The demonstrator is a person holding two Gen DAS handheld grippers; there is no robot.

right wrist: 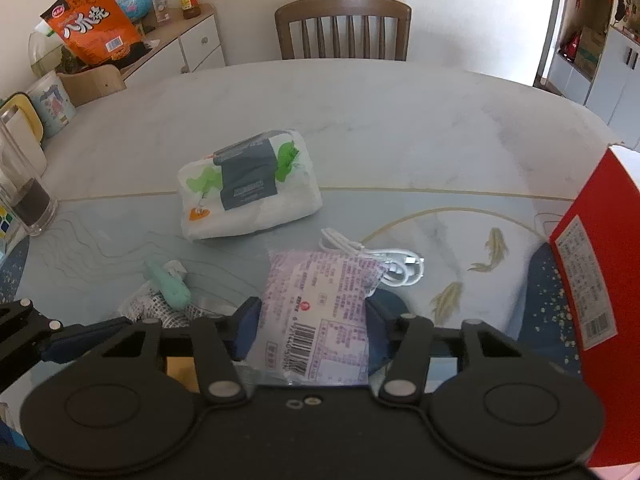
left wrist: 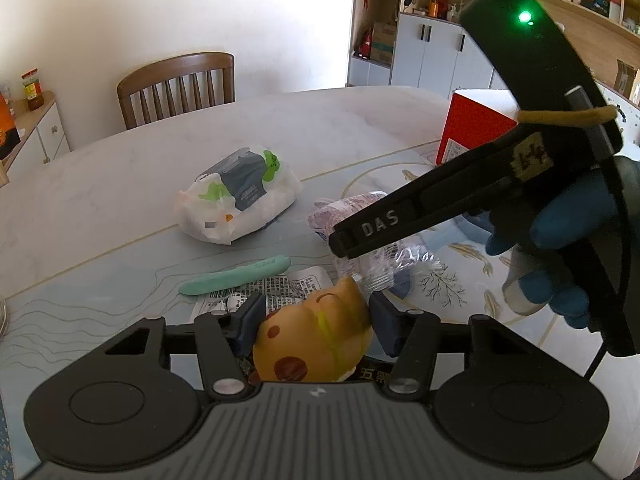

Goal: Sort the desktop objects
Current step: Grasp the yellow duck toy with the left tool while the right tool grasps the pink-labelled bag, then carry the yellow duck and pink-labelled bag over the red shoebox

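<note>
With both grippers loaded at once, the main risk is a collision: the right gripper (left wrist: pixel 340 240) crosses just in front of the left gripper (left wrist: pixel 316 328), and its tip sits close above the toy (left wrist: pixel 316 340) that the left jaws are pinching. That toy is a soft yellow-brown squishy with dark spots; it looks rounded and slippery, so a bump or a weak squeeze could pop it out onto the paper leaflet (left wrist: pixel 276 292) below. The right gripper (right wrist: pixel 312 320) is pressed onto a purple snack packet (right wrist: pixel 320 304), held by its sides; the film is thin and crinkly, so it may sag, fold or slide free if tilted. Taking the red box (right wrist: pixel 592 280) as landmark: the packet hangs to its left, the white cable (right wrist: pixel 384 260) lies between packet and box on the table (right wrist: pixel 400 120), the wet wipes pack (right wrist: pixel 248 188) lies farther left and back, the green tube (right wrist: pixel 168 284) farther left and nearer. If the box is the drop target, its tall wall could catch the packet edge. A low swing could also drag the cable. Whether the packet touches the table I cannot tell.
</note>
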